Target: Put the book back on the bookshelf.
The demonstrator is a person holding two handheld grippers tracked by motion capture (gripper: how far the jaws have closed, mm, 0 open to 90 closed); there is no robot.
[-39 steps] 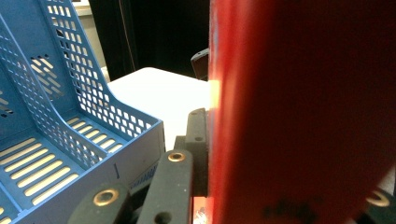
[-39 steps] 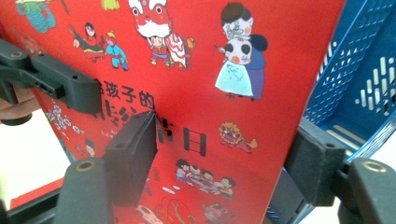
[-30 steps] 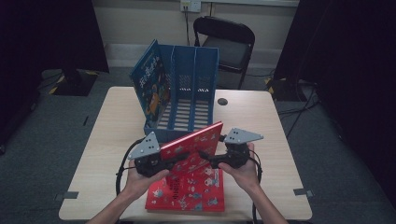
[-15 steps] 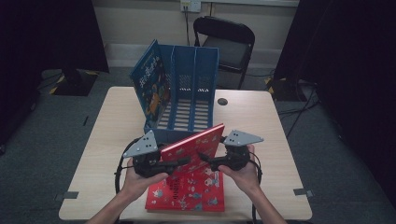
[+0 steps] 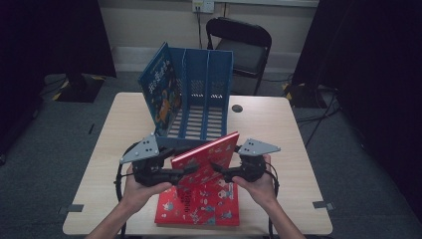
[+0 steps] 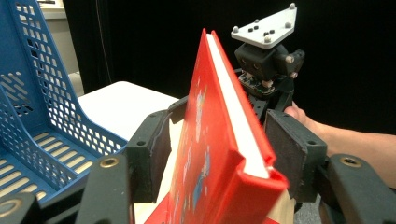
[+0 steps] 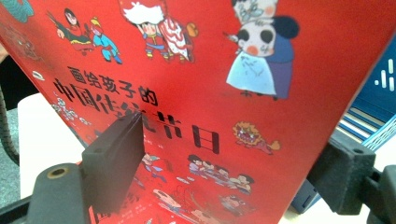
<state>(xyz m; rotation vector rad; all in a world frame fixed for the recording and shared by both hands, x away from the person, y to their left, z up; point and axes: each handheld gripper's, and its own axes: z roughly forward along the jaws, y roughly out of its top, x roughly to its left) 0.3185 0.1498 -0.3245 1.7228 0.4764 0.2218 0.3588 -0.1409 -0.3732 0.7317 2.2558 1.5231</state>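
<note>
The left tongs [image 5: 185,172] have just been spreading their jaws; in the left gripper view both pads stand off the covers of the raised red picture book [image 5: 206,160], whose spine corner sits between them untouched. The right tongs [image 5: 217,169] pinch the same book from its other side: in the right gripper view one pad lies flat on the illustrated cover beside the black title characters, while the other jaw sits behind the book's far edge. The book stands tilted on edge, lifted at the near middle of the bench [image 5: 109,164], between the two hands.

Under it, a second red picture book [image 5: 199,206] lies flat near the front edge of the bench. Just beyond the raised book stands a blue file rack [image 5: 209,94] with perforated walls and several slots. A blue picture book [image 5: 158,92] leans in the rack's leftmost slot. To the right of the rack, a small dark round cap [image 5: 237,108] sits on the bench top. Past the far edge stands a black folding chair [image 5: 241,42].
</note>
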